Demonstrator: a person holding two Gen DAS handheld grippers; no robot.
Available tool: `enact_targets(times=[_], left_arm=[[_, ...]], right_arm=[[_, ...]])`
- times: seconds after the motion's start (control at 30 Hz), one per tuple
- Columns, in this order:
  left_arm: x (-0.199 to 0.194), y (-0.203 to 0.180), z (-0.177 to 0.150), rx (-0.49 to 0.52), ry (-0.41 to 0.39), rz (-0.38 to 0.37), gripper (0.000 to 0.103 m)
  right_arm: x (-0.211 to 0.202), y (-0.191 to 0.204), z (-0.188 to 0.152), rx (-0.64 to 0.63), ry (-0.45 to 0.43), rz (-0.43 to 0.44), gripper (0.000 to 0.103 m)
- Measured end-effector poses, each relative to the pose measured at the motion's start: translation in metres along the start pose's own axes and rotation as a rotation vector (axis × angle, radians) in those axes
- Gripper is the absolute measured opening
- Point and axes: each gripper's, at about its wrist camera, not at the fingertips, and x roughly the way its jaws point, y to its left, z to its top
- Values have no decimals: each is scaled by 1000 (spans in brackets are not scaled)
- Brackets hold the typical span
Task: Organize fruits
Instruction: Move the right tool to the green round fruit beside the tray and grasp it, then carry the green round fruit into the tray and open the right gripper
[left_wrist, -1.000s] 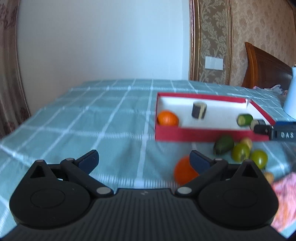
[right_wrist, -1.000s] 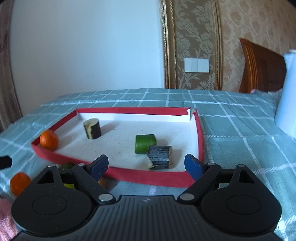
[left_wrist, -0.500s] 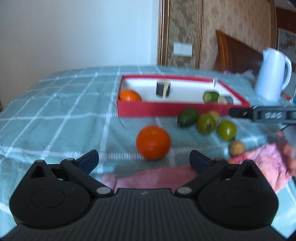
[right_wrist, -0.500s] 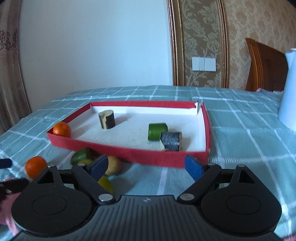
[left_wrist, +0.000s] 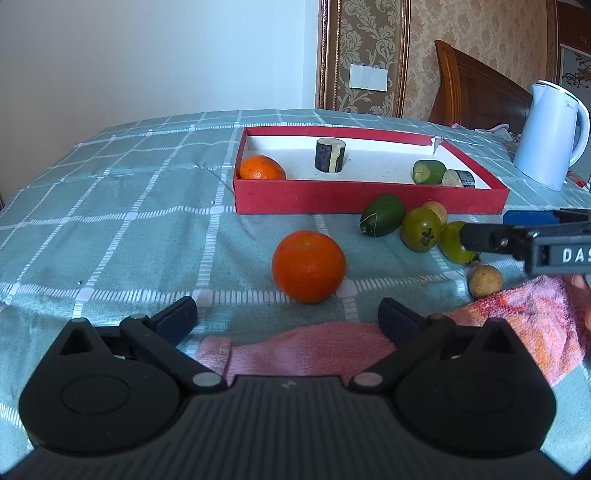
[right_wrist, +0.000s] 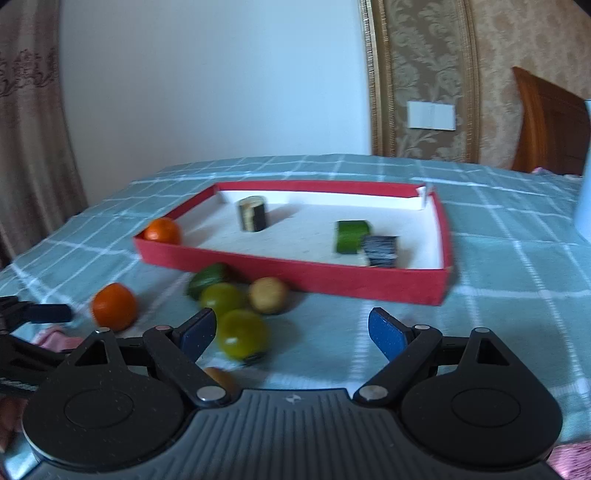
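A red tray (left_wrist: 369, 197) (right_wrist: 295, 275) with a white floor holds a small orange (left_wrist: 262, 168) (right_wrist: 162, 230), an upright dark cylinder piece (left_wrist: 330, 155) (right_wrist: 253, 213), a green piece (left_wrist: 428, 172) (right_wrist: 351, 236) and a dark piece (left_wrist: 459, 179) (right_wrist: 380, 251). In front of it on the cloth lie a loose orange (left_wrist: 309, 266) (right_wrist: 114, 306), a dark green fruit (left_wrist: 383, 215), two green fruits (left_wrist: 421, 229) (right_wrist: 242, 334) and tan fruits (left_wrist: 485, 281) (right_wrist: 268, 295). My left gripper (left_wrist: 288, 315) is open just short of the loose orange. My right gripper (right_wrist: 293, 330) is open, the green fruits by its left finger.
A white kettle (left_wrist: 550, 134) stands at the right beyond the tray. A pink towel (left_wrist: 517, 317) lies at the near edge. The bed is covered with a green checked cloth (left_wrist: 129, 206). A wooden headboard (left_wrist: 476, 88) is behind.
Both grippers have drawn back from the tray toward the near edge. The loose orange now sits centred ahead of my left gripper. Both stay open.
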Motion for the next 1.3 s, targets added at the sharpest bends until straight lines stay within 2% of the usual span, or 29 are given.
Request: enact_targets(times=[0.07,0.13,0.2,0.23,0.43,0.57,0.93,1.3], left_arm=[[0,0,0,0,0,0,103],[0,0,0,0,0,0,103],[0,0,0,0,0,0,103],[0,0,0,0,0,0,103],[0,0,0,0,0,0,103],[0,0,0,0,0,0,103],[0,0,-1,1,0,1,103],[0,0,-1,1,0,1,103]], right_arm=[[3,5,-1,-13,11,-6,89],[8,8,-1,-20,26,-1,82],[14,9,0,-18,51,2,65],[16,9,-1,-15,64,13,62],[21,12,-3,-30,71,20,49],[23,19,-2,-60,73,42,33],[19,9,1,-15,58,14,33],[27,-11,37,-25,-17,-54,33]])
